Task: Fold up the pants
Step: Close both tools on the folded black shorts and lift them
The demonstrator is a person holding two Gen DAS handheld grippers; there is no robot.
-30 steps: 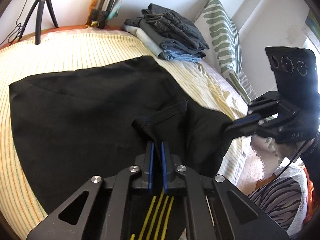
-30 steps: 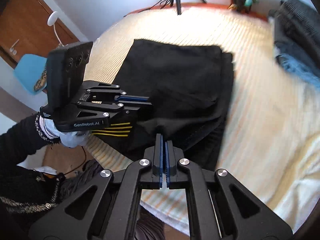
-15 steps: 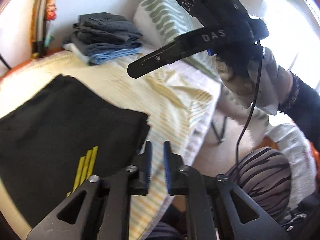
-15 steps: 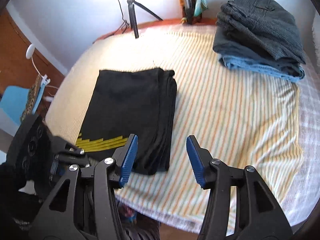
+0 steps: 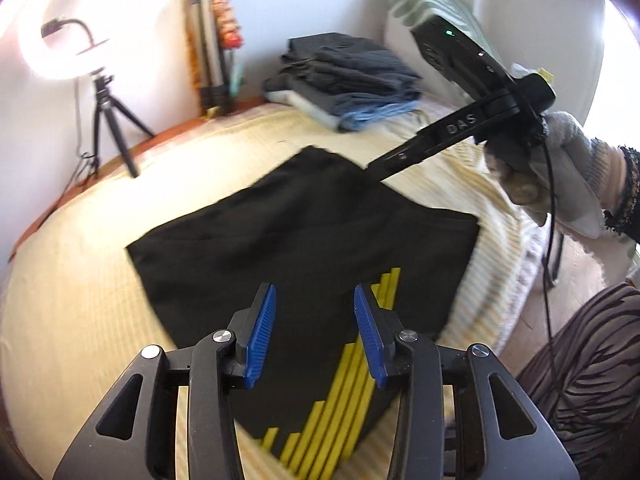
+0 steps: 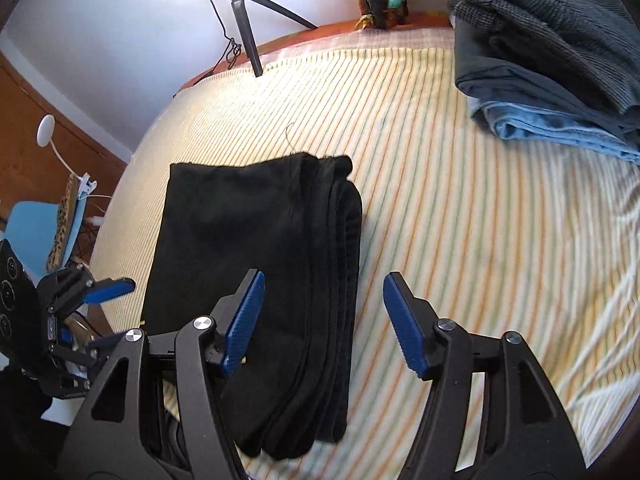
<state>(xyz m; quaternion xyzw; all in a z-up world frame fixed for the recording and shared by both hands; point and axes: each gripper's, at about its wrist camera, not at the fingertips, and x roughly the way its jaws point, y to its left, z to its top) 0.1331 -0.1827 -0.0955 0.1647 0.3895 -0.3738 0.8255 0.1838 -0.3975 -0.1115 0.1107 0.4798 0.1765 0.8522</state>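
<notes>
Both my claws, left [image 5: 315, 330] and right [image 6: 324, 322], are opening, holding nothing (one folded black pants [image 6: 256, 248] lies below them).

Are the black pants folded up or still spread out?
Folded. The black pants lie as a compact rectangle on the striped bed, with stacked layer edges showing along one side.

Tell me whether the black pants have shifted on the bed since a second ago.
Yes. The black pants were draped open and gripped; now they lie folded, released, on the striped bed cover, still left of the stacked clothes.
</notes>
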